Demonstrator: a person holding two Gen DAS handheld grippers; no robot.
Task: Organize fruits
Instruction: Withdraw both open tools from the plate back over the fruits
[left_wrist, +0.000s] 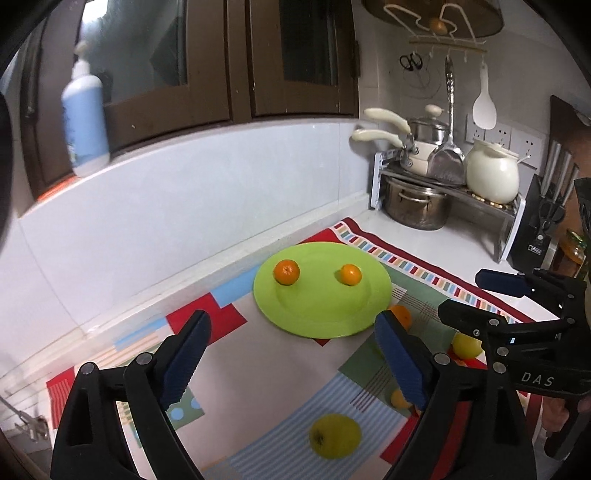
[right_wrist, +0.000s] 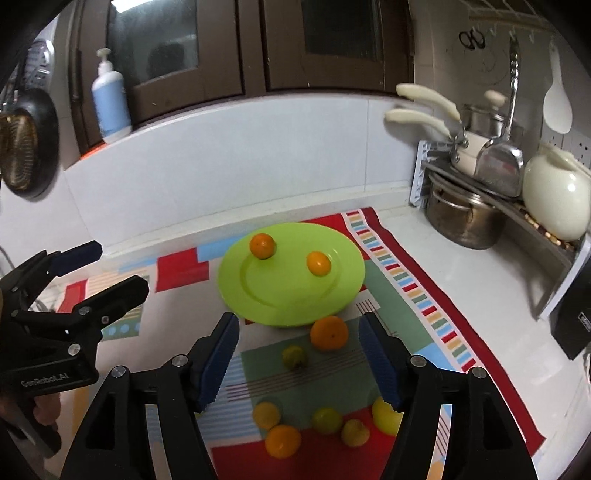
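Already two oranges top green plate.

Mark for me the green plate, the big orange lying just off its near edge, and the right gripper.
green plate (right_wrist: 258, 302): right wrist view, bare near part of its surface.
big orange (right_wrist: 328, 333): right wrist view, middle of its peel.
right gripper (right_wrist: 299, 363): right wrist view, midway between its open fingertips.
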